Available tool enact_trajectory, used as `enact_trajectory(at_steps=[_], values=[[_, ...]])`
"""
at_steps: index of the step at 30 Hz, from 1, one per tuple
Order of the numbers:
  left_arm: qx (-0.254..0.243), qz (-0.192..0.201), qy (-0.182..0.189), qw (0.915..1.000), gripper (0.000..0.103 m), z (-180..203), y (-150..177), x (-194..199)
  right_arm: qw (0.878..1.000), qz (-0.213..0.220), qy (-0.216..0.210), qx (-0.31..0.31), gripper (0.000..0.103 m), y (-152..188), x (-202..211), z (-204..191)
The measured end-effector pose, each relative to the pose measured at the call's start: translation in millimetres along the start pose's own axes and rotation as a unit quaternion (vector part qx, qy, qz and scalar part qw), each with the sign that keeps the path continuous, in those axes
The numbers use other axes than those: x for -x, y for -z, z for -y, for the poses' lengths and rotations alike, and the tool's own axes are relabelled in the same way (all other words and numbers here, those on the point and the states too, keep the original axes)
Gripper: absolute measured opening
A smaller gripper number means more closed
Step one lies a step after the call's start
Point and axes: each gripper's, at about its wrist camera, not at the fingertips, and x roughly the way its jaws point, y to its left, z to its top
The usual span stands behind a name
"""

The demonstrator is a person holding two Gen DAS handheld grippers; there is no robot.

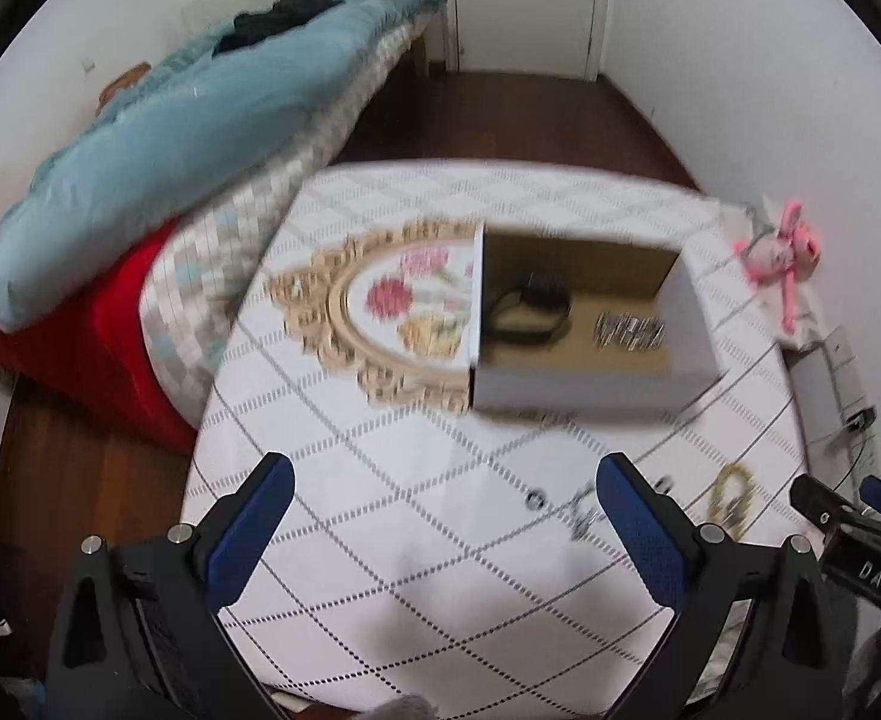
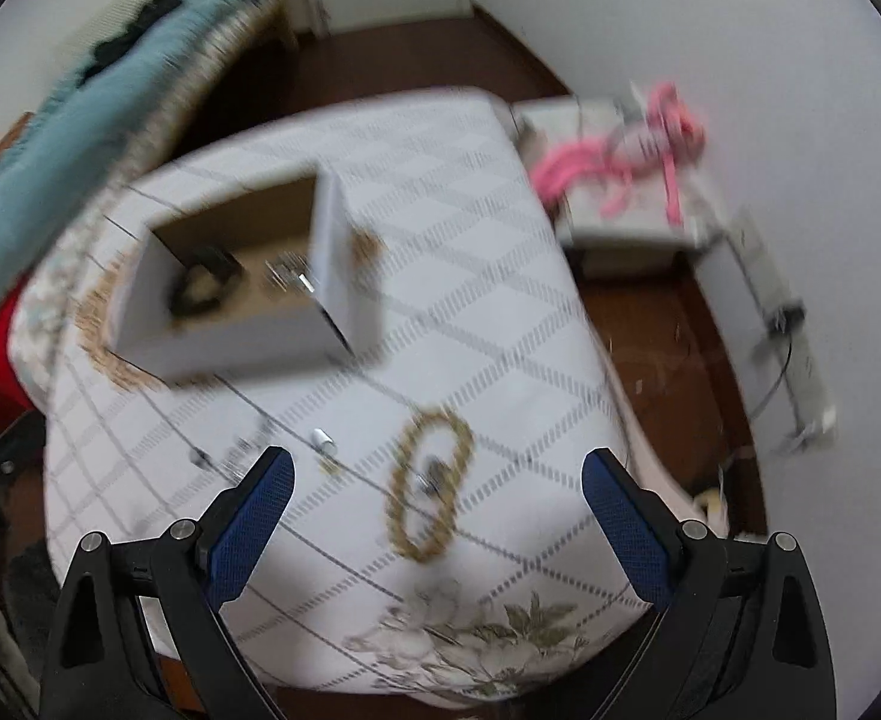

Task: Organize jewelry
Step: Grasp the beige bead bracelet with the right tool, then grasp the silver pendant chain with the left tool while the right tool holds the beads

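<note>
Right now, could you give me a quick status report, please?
Left gripper and right gripper open, empty. Gold chain loose on the table, outside the box. Nothing in the way.

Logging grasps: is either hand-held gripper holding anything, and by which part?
Nothing is held. Left hand-held gripper and right hand-held gripper are both open; the gold chain lies on the table.

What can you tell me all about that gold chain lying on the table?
The gold chain looks like a bracelet or necklace of small golden links, probably metal. It lies flat in a long closed oval on the white checked tablecloth, nearer than the box. Something small and silvery sits inside its loop. The picture is blurry. The open right gripper does not touch it.
</note>
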Motion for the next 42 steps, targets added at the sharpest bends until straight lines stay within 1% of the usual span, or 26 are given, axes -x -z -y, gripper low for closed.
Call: enact_trajectory(at_steps=[4,5,7,9,11,12,14,15,16,17,19,27,30,31,32,33,34,35,37,38,39,40,41,42], values=[[-0.001,-0.042,-0.01,0.9991,0.103,-3,23,-32,0.998,-0.055,0.003,-0.029,0.075,22,-48,20],[-0.001,-0.05,-0.011,0.9987,0.102,-3,27,-36,0.997,-0.062,0.001,-0.034,0.072,26,-54,25],[0.0,-0.066,-0.009,0.9978,0.102,-4,37,-47,0.996,-0.073,-0.005,-0.043,0.07,34,-64,29],[-0.001,-0.076,-0.004,0.9971,0.101,-2,44,-55,0.996,-0.078,-0.005,-0.044,0.066,39,-71,30],[-0.008,-0.082,0.005,0.9966,0.101,3,49,-61,0.996,-0.082,-0.009,-0.041,0.057,42,-76,29],[-0.015,-0.083,0.008,0.9964,0.099,8,51,-63,0.997,-0.073,-0.004,-0.034,0.056,44,-75,27],[-0.026,-0.086,0.015,0.9958,0.097,17,53,-66,0.998,-0.065,0.008,-0.022,0.046,45,-75,23],[-0.031,-0.088,0.019,0.9955,0.097,20,54,-67,0.998,-0.061,0.014,-0.014,0.044,45,-74,22],[-0.036,-0.087,0.022,0.9953,0.097,24,55,-68,0.998,-0.058,0.023,-0.006,0.037,45,-73,19],[-0.041,-0.087,0.025,0.995,0.097,29,56,-69,0.998,-0.054,0.026,0.003,0.025,45,-72,17],[-0.05,-0.089,0.034,0.9942,0.097,36,57,-70,0.998,-0.052,0.03,0.018,0.009,45,-71,13],[-0.078,-0.091,0.066,0.9906,0.096,62,54,-79,0.998,-0.053,0.024,-0.012,0.01,47,-67,29],[-0.086,-0.093,0.069,0.9895,0.096,71,50,-87,0.998,-0.054,0.024,-0.014,0.01,47,-68,31],[-0.089,-0.093,0.069,0.9892,0.092,74,48,-89,0.998,-0.054,0.023,-0.015,0.01,47,-68,30],[-0.092,-0.094,0.069,0.9888,0.082,78,47,-91,0.998,-0.055,0.024,-0.014,0.01,46,-69,31],[-0.095,-0.097,0.071,0.9882,0.08,80,47,-93,0.998,-0.056,0.024,-0.014,0.01,44,-71,34],[-0.098,-0.099,0.069,0.9878,0.08,82,46,-96,0.998,-0.057,0.024,-0.014,0.01,44,-71,33],[-0.103,-0.093,0.068,0.988,0.078,85,45,-95,0.998,-0.059,0.024,-0.014,0.01,43,-72,33],[-0.109,-0.088,0.073,0.9874,0.072,89,44,-94,0.998,-0.061,0.023,-0.016,0.01,42,-73,34],[-0.114,-0.086,0.075,0.9869,0.066,91,43,-94,0.998,-0.062,0.023,-0.015,0.01,41,-74,35],[-0.119,-0.081,0.078,0.9865,0.055,94,42,-93,0.998,-0.064,0.023,-0.015,0.01,40,-74,35],[-0.125,-0.075,0.081,0.986,0.048,96,41,-92,0.997,-0.066,0.023,-0.015,0.01,38,-76,36],[-0.13,-0.073,0.083,0.9854,0.033,99,40,-92,0.997,-0.067,0.024,-0.013,0.01,37,-77,37],[-0.135,-0.072,0.085,0.9846,0.015,100,39,-92,0.997,-0.068,0.025,-0.012,0.01,36,-77,36]])
